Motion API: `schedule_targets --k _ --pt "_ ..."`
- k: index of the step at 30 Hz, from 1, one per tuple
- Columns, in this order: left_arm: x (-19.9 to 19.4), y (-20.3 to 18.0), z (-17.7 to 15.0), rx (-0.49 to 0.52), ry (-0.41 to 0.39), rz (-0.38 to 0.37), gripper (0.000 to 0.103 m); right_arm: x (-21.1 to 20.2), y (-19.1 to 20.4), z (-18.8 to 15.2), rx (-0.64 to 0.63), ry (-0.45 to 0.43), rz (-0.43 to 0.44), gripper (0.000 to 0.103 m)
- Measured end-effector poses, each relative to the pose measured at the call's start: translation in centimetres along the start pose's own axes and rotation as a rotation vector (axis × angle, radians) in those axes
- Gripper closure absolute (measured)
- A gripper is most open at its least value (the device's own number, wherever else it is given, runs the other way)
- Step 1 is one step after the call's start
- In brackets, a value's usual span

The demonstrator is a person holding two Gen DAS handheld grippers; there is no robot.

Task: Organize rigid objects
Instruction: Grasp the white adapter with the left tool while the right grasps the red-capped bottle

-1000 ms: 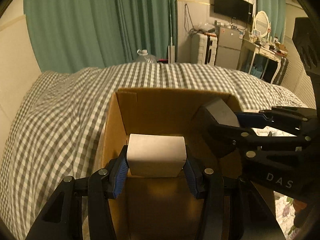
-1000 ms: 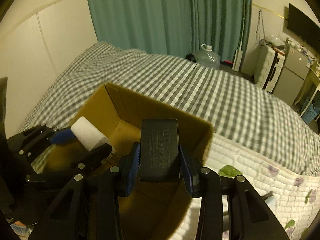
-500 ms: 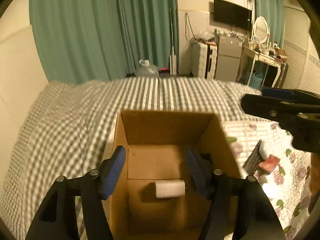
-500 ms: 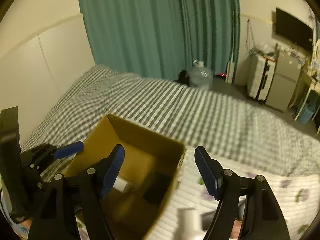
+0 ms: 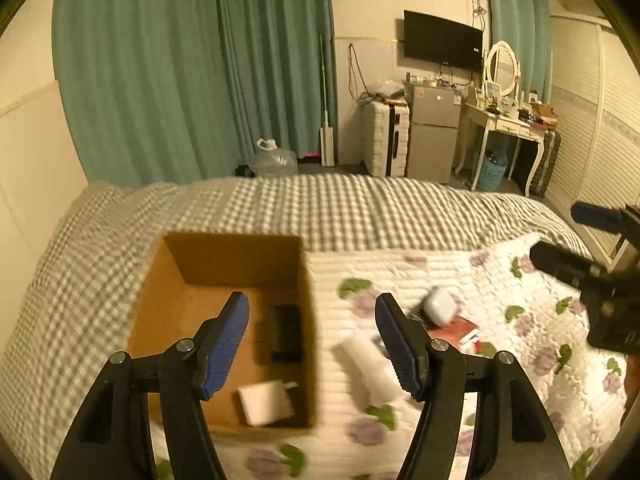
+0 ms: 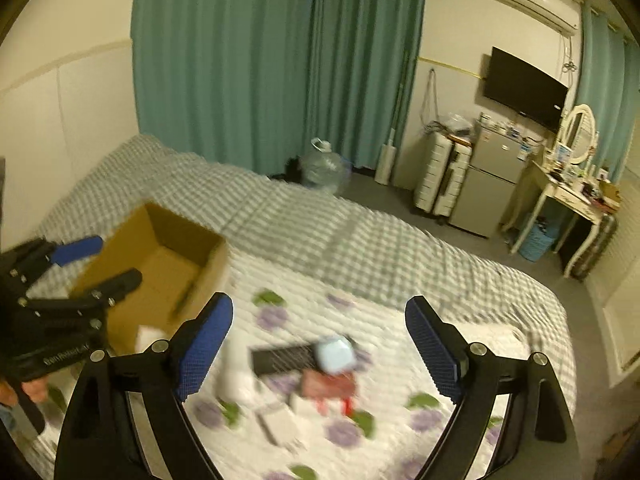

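Cardboard box holds white block & black adapter; both grippers wide, empty.

Black gripper frames, blue ribbed fingers, silver screws.

Teal curtains hung beyond my bed; far right stood a small fridge, a television and a white dressing table.

Motion blur smears the small items on the quilt, leaving them unidentifiable.
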State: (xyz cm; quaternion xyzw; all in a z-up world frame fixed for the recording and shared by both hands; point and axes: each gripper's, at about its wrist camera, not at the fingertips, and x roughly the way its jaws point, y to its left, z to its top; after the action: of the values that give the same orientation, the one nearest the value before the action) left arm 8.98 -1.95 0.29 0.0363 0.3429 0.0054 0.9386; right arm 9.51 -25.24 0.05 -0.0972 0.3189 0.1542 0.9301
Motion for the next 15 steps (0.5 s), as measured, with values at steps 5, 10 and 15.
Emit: schedule_targets --k 5,10,15 --pt "2.7 -4.7 -3.3 -0.005 0.069 -0.019 0.035 1.2 -2.4 -4.4 -0.022 0.070 -0.018 0.015" --pt "7.0 -8.4 -7.8 0.008 0.210 -0.062 0.035 4.1 -4.6 -8.3 -0.022 0.149 -0.030 0.015" --pt "10.0 -11.7 -10.8 0.062 0.297 -0.104 0.035 7.2 -5.9 -11.3 -0.021 0.215 -0.021 0.015"
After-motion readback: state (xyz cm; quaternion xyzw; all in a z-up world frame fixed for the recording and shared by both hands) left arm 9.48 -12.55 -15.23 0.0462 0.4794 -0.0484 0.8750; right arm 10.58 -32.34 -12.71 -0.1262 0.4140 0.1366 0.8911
